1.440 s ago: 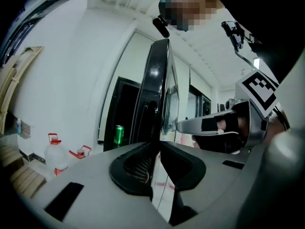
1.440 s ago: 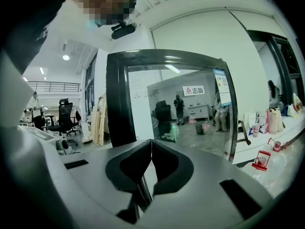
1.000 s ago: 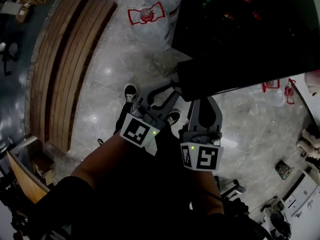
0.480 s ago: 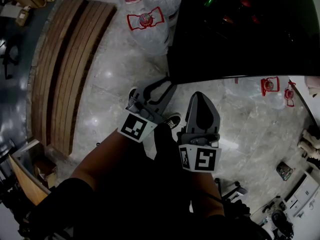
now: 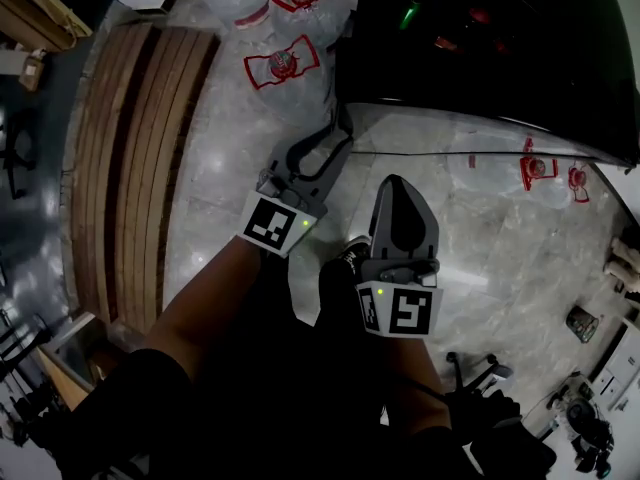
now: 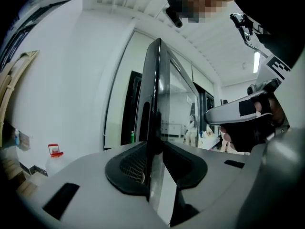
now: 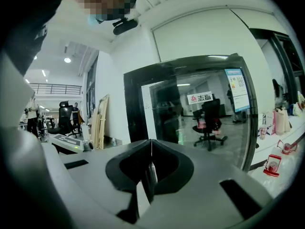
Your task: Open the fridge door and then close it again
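The black fridge with its glass door (image 5: pixel 480 48) fills the upper right of the head view. My left gripper (image 5: pixel 343 131) reaches to the door's lower left corner. In the left gripper view the door's edge (image 6: pixel 155 89) stands upright between the jaws, which are opening around it. My right gripper (image 5: pixel 398 184) hangs a little back from the door, shut with nothing in it. In the right gripper view its fingertips (image 7: pixel 151 152) meet in front of the reflecting glass door (image 7: pixel 190 109).
Several clear water jugs with red handles (image 5: pixel 285 63) stand on the marble floor left of the fridge, and more (image 5: pixel 540 173) stand to its right. A slatted wooden bench (image 5: pixel 130 168) runs along the left. An office chair base (image 5: pixel 470 373) is at lower right.
The door has swung away from me towards the fridge. Both grippers have moved forward with it, the left one staying at the door's edge.
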`<state>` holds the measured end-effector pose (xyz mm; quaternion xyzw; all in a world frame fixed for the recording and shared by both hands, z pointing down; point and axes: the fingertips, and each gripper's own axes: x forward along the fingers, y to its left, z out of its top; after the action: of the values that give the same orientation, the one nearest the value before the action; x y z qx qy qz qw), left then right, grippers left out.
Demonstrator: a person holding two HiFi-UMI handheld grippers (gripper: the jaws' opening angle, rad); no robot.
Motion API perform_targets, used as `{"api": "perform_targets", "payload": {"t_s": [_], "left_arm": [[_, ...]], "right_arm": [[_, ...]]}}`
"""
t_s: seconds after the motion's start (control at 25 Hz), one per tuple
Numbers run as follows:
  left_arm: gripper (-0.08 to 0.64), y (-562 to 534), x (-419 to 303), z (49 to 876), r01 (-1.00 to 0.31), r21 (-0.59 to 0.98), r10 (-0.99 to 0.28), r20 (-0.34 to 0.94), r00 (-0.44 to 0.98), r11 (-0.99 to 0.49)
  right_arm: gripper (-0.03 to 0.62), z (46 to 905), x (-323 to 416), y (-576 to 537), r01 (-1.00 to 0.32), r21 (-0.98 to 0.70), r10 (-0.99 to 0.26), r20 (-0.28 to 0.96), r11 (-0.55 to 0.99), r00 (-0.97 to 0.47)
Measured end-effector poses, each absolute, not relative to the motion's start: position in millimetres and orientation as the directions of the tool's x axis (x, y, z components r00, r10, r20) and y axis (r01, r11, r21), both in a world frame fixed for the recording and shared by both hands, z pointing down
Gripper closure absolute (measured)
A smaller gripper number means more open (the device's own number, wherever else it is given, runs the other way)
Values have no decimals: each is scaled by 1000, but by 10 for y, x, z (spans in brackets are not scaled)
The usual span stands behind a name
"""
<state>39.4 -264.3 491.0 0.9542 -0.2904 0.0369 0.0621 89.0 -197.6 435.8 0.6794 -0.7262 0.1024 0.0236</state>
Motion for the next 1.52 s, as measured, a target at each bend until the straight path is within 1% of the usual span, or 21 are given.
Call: {"api": "perform_targets", "payload": {"t_s": [0.44,0.6,0.88,1.12,1.16,1.24,1.36,1.52], "left_arm": [[456,-3497,600,4950,-516,113,-504,114,856,-849],[449,-3801,764,4956,-507,85,-497,114,860,-858],[446,-3852,792,4965,-502,80,-494,96,864,-861],[449,-3743,659,4879,-556,92,-552,66,831,-826],[457,-3679,627,4820,-562,89,-559,61,827,-822],[508,-3499,552,4669,-568,83,-566,52,823,-819],[549,-3181,445,4328,-564,81,-563,38,826,-822],[552,-2850,408,3786,-563,65,-563,22,826,-824]], "right_arm": [[577,4365,1077,-2517,-991,-119,-983,181,-60,38],[577,4345,1243,-2598,-986,-122,-981,172,-111,89],[577,4375,1324,-2621,-980,-118,-975,172,-160,139],[577,4278,1238,-2476,-984,-116,-982,150,-136,118],[577,4243,1215,-2451,-985,-115,-984,143,-127,111],[577,4148,1151,-2386,-987,-113,-987,131,-110,95],[577,3920,1020,-2279,-992,-103,-991,116,-78,66],[577,3566,894,-2186,-994,-98,-995,96,-48,38]]}}
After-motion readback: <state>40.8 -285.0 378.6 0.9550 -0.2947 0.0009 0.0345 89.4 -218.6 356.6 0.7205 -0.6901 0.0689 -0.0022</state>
